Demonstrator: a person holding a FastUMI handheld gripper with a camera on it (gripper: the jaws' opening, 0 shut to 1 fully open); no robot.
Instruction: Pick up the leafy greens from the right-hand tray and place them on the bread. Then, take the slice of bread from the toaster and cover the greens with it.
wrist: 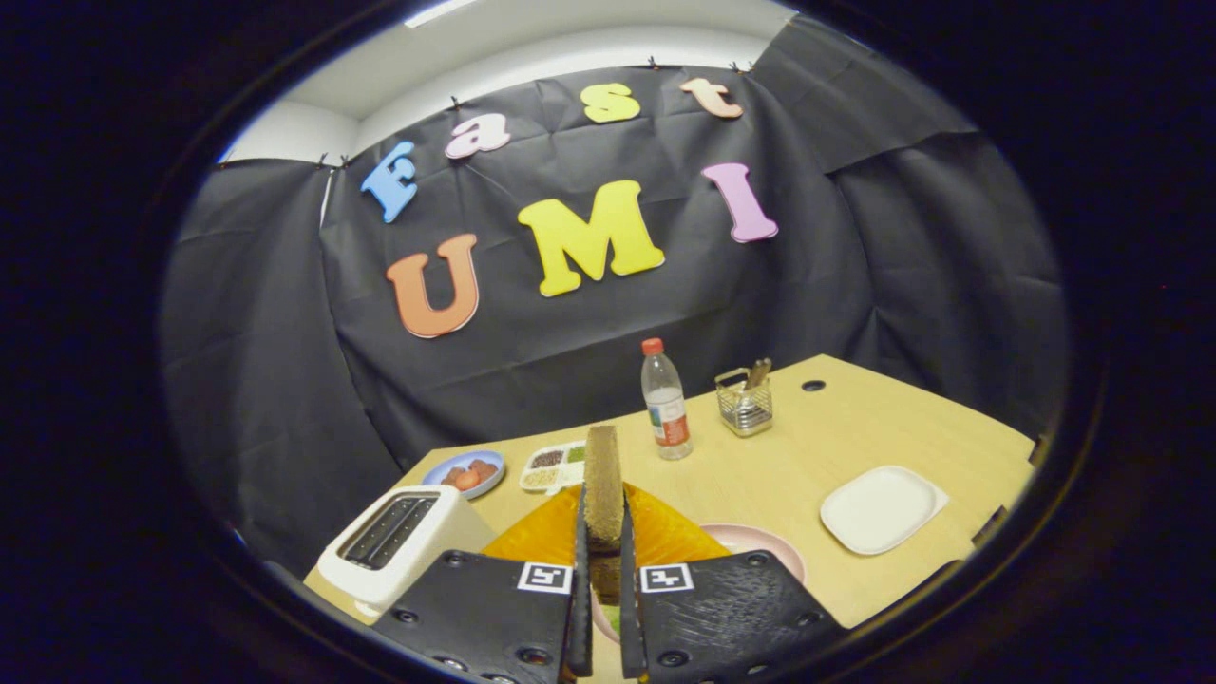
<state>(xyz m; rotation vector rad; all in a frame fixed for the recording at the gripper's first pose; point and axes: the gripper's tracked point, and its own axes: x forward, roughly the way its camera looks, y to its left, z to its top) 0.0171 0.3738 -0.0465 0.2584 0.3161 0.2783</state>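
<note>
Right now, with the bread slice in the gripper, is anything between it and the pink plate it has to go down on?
Nothing visible. The gripper is shut on the bread slice, held upright; the pink plate lies just beyond the fingers, partly hidden by them.

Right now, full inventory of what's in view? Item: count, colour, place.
bread slice: 1, brown, upright between the tongs
toaster: 1, white, slots empty, left of the fingers
orange cloth: 1, just beyond the fingers
pink plate: 1, right of the cloth
white plate: 1, far right on the table
water bottle: 1, clear, red cap, mid-table
wire basket: 1, metal, right of the bottle
blue plate: 1, behind the toaster
divided tray: 1, white, beside the blue plate
table: 1, light wood
tongs: 1, black, shut on the bread slice
</note>
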